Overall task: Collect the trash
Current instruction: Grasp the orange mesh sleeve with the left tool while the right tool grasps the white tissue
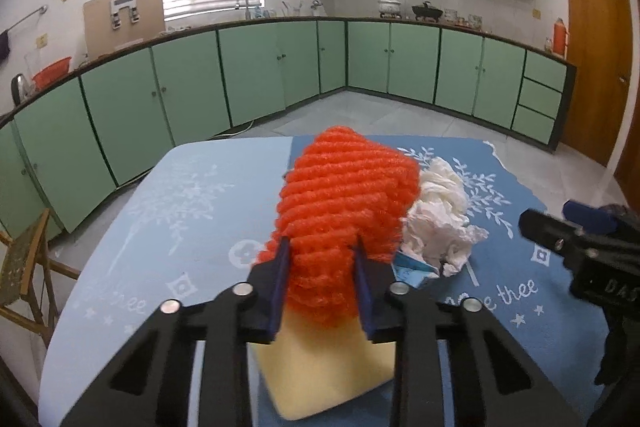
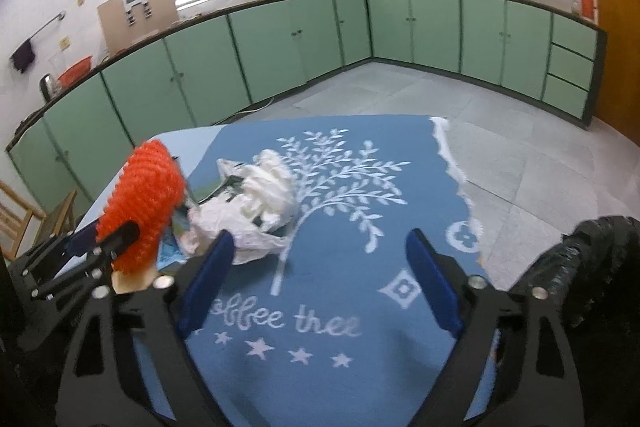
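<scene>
My left gripper [image 1: 321, 241] is shut on an orange netted scrubber [image 1: 344, 195] with a pale yellow sponge base [image 1: 320, 375], holding it just above the blue tablecloth [image 2: 340, 267]. The right wrist view shows the same scrubber [image 2: 146, 195] at the left, in the left gripper [image 2: 116, 235]. Beside it lies a pile of crumpled white tissue [image 1: 440, 219] [image 2: 260, 203] on top of a blue-and-white wrapper [image 1: 412, 269]. My right gripper [image 2: 320, 239] stands open over bare cloth, its left finger close to the tissue, nothing between its pads.
A black crinkled bag [image 2: 592, 259] hangs at the table's right edge. A wooden chair [image 1: 24, 267] stands to the left of the table. Green cabinets [image 1: 256, 75] line the far walls across a tiled floor [image 2: 520, 147].
</scene>
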### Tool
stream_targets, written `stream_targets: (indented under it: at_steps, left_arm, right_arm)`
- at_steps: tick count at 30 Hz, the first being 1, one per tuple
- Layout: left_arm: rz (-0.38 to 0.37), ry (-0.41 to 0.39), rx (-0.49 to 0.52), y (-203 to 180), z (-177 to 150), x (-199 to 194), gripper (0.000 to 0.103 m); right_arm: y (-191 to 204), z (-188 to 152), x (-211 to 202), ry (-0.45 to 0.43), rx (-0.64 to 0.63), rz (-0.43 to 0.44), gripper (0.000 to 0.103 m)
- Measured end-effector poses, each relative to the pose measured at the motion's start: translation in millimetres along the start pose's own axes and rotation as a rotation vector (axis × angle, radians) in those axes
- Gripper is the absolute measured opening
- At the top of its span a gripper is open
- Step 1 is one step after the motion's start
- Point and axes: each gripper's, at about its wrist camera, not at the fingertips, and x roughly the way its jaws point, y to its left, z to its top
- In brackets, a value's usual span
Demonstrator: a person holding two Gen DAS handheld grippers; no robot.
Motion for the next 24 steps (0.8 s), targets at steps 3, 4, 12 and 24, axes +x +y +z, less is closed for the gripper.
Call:
stream_targets:
  at_steps: [3, 4, 12, 24]
  left_arm:
    - [0.01, -0.015, -0.042, 13.5, 3.6, -7.7, 0.022]
    - [0.015, -0.02, -0.053, 17.4, 4.9, -10.0, 0.022]
    - [0.05, -0.025, -0.065, 34.4, 6.8, -15.6, 0.021]
    - [0.064, -0.023, -0.075, 33.0, 6.1, -12.9, 0.021]
  right_arm:
    - [12.7, 0.6, 3.8, -0.002, -0.019, 0.029, 0.078]
    - [18.9, 0.5, 6.3, 0.0, -0.033, 0.041, 0.077]
    - [47.7, 2.5, 27.9, 0.015, -0.072, 0.07, 0.076]
    - [56.4, -2.2, 50.4, 0.086, -0.098, 0.127, 0.023]
